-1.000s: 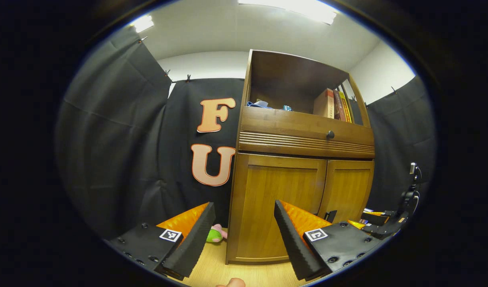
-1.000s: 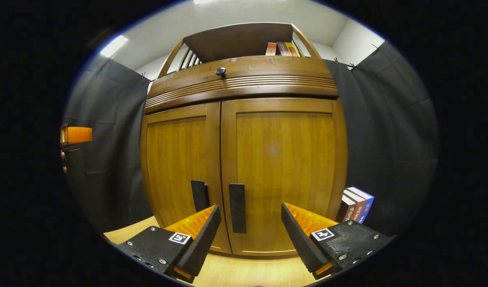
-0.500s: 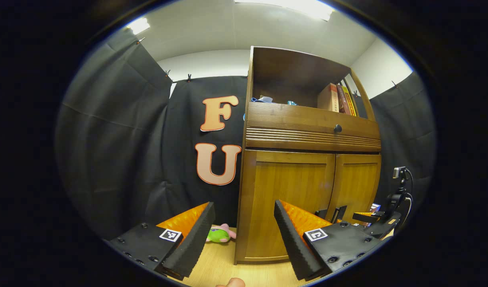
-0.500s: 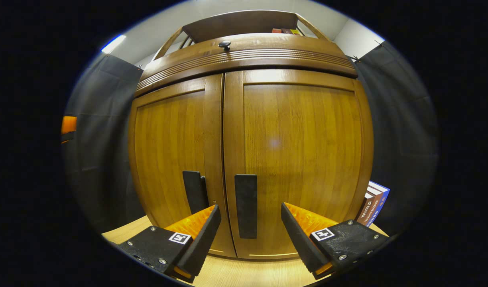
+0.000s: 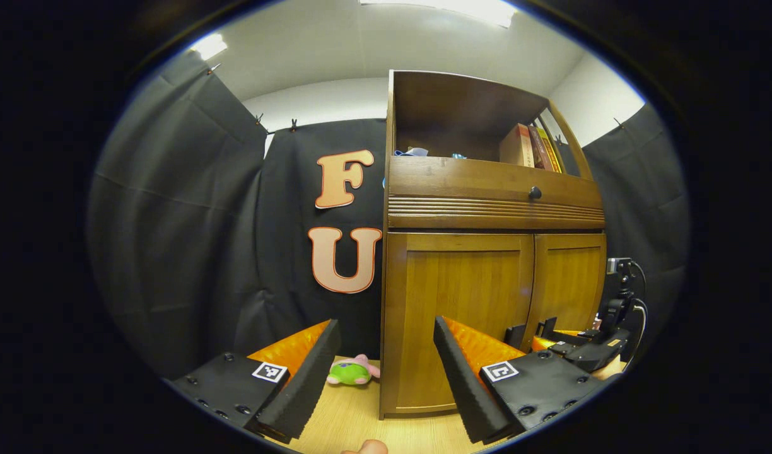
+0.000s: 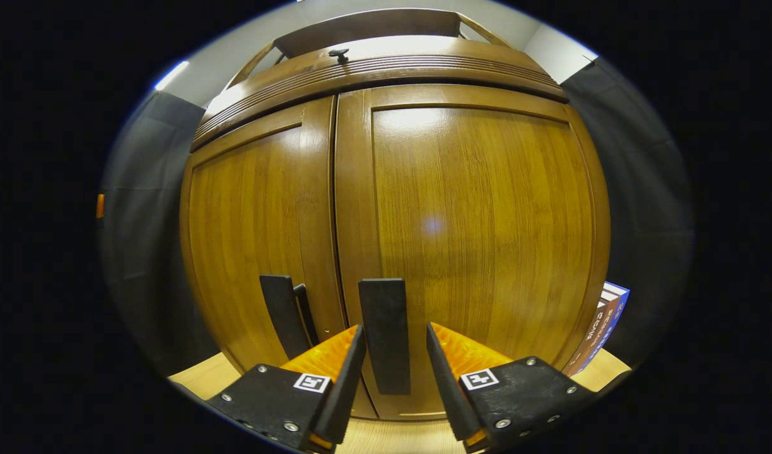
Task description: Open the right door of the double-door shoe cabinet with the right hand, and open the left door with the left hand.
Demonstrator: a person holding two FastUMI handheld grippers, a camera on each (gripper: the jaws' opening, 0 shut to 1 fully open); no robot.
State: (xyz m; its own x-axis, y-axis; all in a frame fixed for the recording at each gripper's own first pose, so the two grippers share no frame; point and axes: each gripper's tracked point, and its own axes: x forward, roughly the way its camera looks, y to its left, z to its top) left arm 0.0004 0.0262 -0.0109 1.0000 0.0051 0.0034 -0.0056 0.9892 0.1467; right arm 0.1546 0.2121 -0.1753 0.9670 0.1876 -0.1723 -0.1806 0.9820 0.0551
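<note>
Straddling the right door's handle (image 6: 384, 334), the right claw (image 6: 395, 353) is sitting with its fingers narrowed on either side; whether they are touching it, I cannot tell. Both doors of the shoe cabinet (image 5: 487, 252) are lying closed, with the left door's handle (image 6: 284, 312) just beside. The left claw (image 5: 386, 353) is hanging wide open, well apart from the cabinet's left corner. Books (image 6: 603, 328) are standing by the cabinet's right side; their spine writing is too small to read.
</note>
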